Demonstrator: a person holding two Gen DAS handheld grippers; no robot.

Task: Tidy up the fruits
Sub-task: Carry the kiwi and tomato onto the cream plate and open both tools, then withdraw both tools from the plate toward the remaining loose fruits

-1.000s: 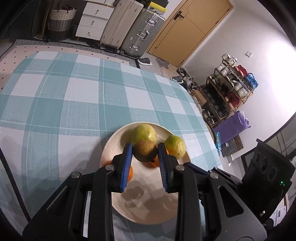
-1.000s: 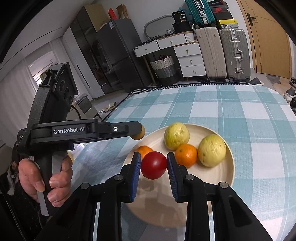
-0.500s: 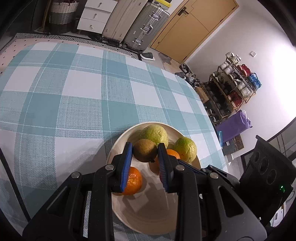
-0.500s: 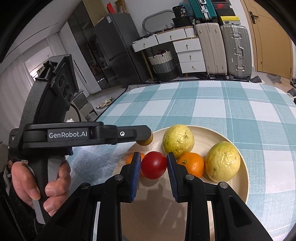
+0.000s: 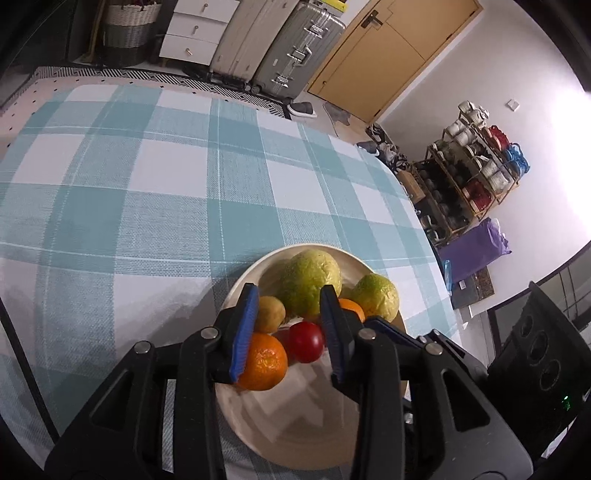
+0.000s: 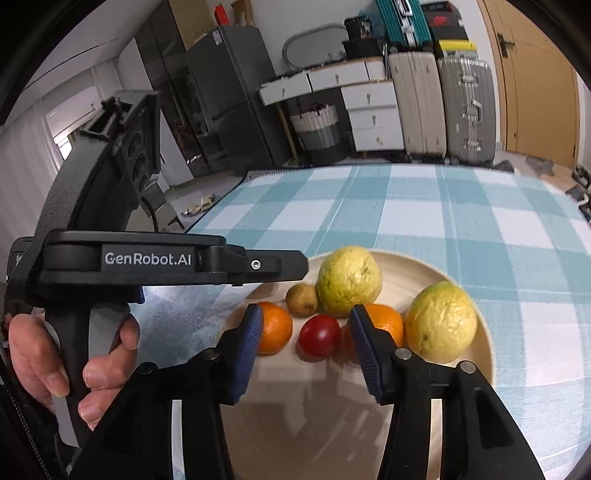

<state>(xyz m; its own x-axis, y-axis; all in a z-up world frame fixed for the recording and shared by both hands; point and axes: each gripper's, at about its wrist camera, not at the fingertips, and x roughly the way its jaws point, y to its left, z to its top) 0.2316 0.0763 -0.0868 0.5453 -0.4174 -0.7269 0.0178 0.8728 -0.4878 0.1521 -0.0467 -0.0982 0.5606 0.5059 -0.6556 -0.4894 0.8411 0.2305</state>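
Note:
A cream plate (image 5: 295, 428) (image 6: 458, 273) on the checked tablecloth holds two yellow-green guavas (image 5: 312, 277) (image 6: 439, 321), two oranges (image 5: 264, 362) (image 6: 275, 326), a brown kiwi (image 5: 271, 314) (image 6: 302, 299) and a red tomato (image 5: 306, 341) (image 6: 319, 335). My left gripper (image 5: 290, 321) is open and empty above the plate, the kiwi lying by its left finger. My right gripper (image 6: 304, 332) is open and empty, with the tomato resting on the plate between its fingers. The left gripper's body (image 6: 147, 260) shows in the right wrist view.
The blue-and-white checked tablecloth (image 5: 147, 192) stretches beyond the plate. Off the table stand suitcases (image 5: 280, 48), a white drawer unit (image 6: 369, 107), a woven basket (image 5: 127, 29), a shelf of cups (image 5: 476, 166) and a wooden door (image 5: 388, 48).
Both grippers opened. The left let the kiwi go onto the plate beside the guava. The right let the tomato go onto the plate between the oranges.

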